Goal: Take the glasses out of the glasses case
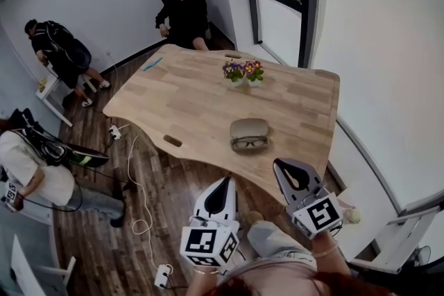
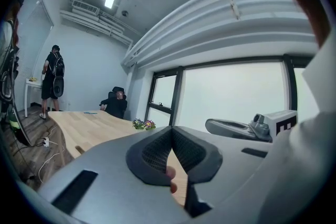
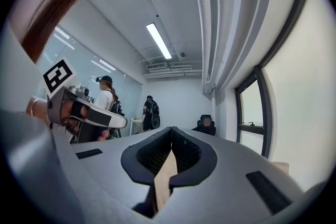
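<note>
A beige glasses case point(image 1: 250, 127) lies on the wooden table point(image 1: 187, 100) near its front edge. Dark-framed glasses point(image 1: 249, 143) rest right against the case's near side; I cannot tell whether they sit in an open half or on the wood. My left gripper point(image 1: 226, 181) hangs shut and empty off the table's near edge, left of the case. My right gripper point(image 1: 283, 164) is also shut and empty, just over the front edge to the case's right. Each gripper view shows its own jaws pressed together, left gripper point(image 2: 171, 128) and right gripper point(image 3: 171, 128). The case is hidden there.
A small pot of flowers point(image 1: 243, 71) stands at the table's middle and a blue pen point(image 1: 153, 63) lies at its far left. A person sits in a chair point(image 1: 182, 10) at the far end; two others point(image 1: 59, 52) are at the left. Cables and a power strip point(image 1: 162, 275) lie on the floor.
</note>
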{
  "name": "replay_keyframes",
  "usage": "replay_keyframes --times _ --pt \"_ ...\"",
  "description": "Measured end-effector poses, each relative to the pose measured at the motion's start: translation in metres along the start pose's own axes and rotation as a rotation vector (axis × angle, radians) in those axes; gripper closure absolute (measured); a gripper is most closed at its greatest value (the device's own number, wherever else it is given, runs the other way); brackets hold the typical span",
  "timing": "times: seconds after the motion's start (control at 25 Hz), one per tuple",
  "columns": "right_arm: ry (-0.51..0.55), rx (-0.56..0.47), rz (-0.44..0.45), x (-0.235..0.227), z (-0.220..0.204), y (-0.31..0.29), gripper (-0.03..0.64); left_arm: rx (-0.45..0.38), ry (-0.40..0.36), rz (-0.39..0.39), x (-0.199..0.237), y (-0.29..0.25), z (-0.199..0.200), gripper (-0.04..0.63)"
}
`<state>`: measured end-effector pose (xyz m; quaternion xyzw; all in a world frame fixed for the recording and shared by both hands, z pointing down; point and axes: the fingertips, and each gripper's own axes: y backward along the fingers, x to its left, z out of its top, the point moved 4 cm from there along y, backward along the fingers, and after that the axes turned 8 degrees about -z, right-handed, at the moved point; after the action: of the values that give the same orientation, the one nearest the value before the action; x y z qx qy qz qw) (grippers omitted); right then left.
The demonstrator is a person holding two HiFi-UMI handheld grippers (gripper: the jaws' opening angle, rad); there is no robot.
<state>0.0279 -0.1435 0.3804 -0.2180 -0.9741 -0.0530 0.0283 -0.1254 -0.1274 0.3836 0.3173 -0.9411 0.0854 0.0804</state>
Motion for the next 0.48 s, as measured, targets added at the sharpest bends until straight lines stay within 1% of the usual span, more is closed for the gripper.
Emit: replay_keyframes --times 0.28,0.48 --pt "-0.004 0.023 0.008 -0.026 -0.011 -0.044 0.615 0.011 0.002 0.0 0.024 -0.043 0.01 0.595" --pt "-0.009 0.05 0.014 -0.039 -0.022 -0.071 0.615 0.022 0.012 -0.003 0.037 -0.069 0.01 0.595"
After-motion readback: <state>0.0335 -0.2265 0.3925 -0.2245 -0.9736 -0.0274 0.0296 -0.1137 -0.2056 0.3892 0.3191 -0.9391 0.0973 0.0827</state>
